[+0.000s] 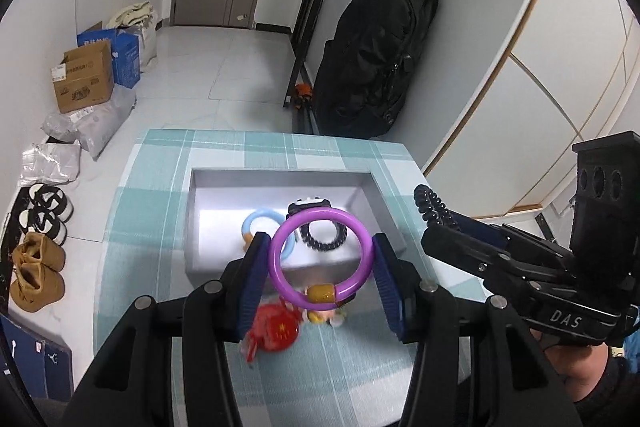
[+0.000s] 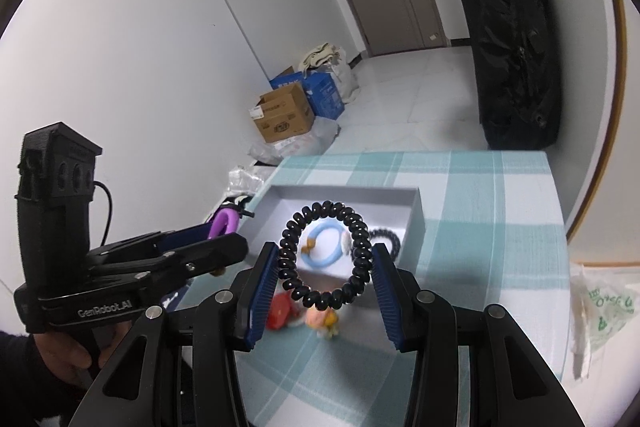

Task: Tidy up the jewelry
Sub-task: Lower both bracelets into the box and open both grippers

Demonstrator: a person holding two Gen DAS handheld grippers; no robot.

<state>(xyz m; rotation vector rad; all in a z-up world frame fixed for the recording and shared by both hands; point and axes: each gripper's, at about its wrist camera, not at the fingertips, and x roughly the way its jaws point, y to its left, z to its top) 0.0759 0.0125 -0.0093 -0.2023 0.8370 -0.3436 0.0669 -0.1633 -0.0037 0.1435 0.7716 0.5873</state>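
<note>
- The table (image 1: 132,267), under a teal-and-white checked cloth, bears the grey tray (image 1: 276,183), which serves here as the landmark.
- The grey tray is open-topped and sits toward the far side of the table; a black backpack (image 1: 372,59) hangs beyond it by the wall.
- The left gripper (image 1: 320,259) is held above the tray's near edge, clenched on the purple bangle (image 1: 318,215), its blue pads pressing the ring's two sides; the bangle stands upright with its gold bead at the bottom.
- The right gripper (image 2: 326,263) is also held above the tray's near edge, to the right of the left one, grasping the black spiral hair tie (image 2: 324,255) between its pads.
- Inside the tray lie a light blue ring (image 1: 260,221), a second black spiral tie (image 1: 322,241) and a black-and-white item at the far wall, too hidden to name.
- On the cloth just in front of the tray lie a red ornament (image 1: 276,331) and a small pale figure charm (image 2: 324,321), both blurred.
</note>
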